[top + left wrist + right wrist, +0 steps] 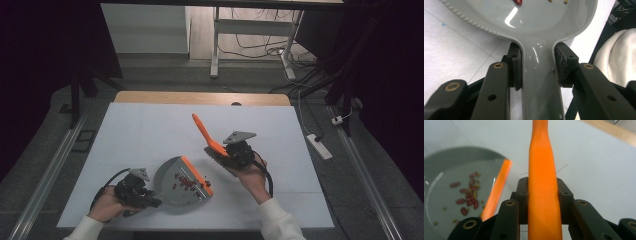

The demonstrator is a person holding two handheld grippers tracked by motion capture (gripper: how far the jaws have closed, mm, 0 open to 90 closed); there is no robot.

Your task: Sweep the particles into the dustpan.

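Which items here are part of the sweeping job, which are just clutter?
In use:
- dustpan, held by left tongs
- brush, held by right tongs
- beans in the dustpan

Lying about:
- power strip on the floor
- cables behind the table

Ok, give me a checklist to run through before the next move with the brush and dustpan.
1. Left gripper clamped on the dustpan handle: ok.
2. Right gripper clamped on the orange brush handle: ok.
3. Beans lying inside the pan: ok.
4. Stray beans left on the table: not ok, a few specks lie just past the pan's orange lip.
5. Brush bristles touching the table: cannot tell.
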